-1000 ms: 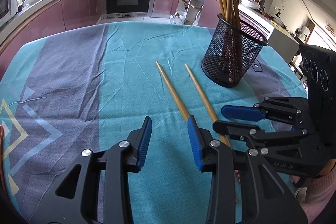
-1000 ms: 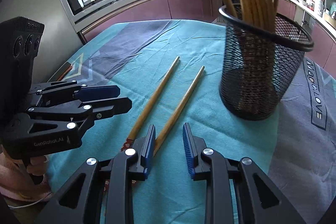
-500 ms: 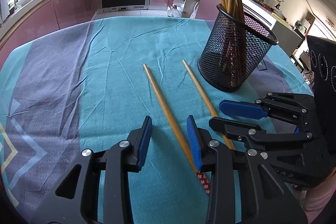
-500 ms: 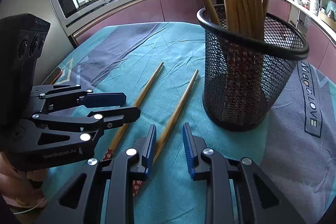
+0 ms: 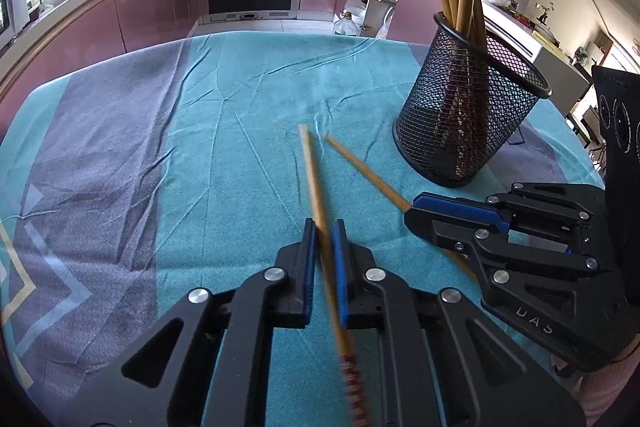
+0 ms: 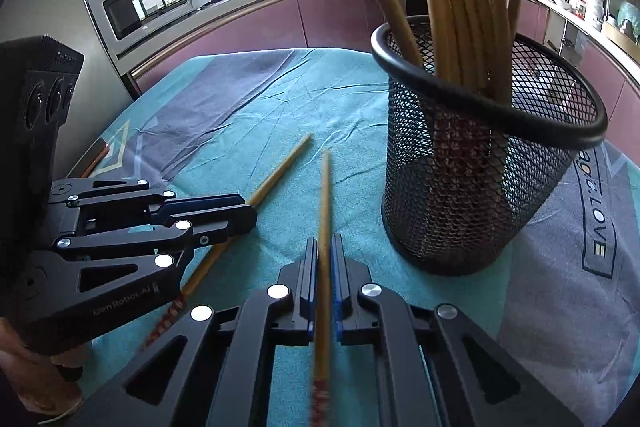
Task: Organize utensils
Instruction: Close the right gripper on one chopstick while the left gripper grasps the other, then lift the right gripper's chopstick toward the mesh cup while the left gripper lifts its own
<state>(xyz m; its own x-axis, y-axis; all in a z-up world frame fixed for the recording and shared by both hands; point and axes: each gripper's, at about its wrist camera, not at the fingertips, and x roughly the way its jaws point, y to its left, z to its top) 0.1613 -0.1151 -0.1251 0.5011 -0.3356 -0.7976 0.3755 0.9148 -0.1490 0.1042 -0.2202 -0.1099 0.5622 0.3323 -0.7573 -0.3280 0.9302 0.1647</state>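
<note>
Looking across the desk [image 5: 248, 99] from left to right, I see my left hand-held gripper [image 5: 324, 239] pinching one chopstick [image 5: 313, 179] between its blue pads, the plain tip pointing forward over the teal cloth [image 5: 224, 187]. Beside it, my right hand-held gripper [image 6: 325, 255] is pressed onto the second chopstick [image 6: 325, 195] in the same way; in the left wrist view that stick [image 5: 368, 173] runs into the right unit's fingers [image 5: 460, 209] and its rear half is hidden behind them. Farther right stands the black mesh holder [image 6: 480, 195], upright on the cloth, well apart from both tips. It holds a bundle of long chopsticks [image 6: 460, 7] leaning on the rim; their upper ends are cut off by the frame, so I cannot count them. Through the mesh their patterned red ends show only dimly. The red decorated ends of both held sticks are blurred near the cameras.
</note>
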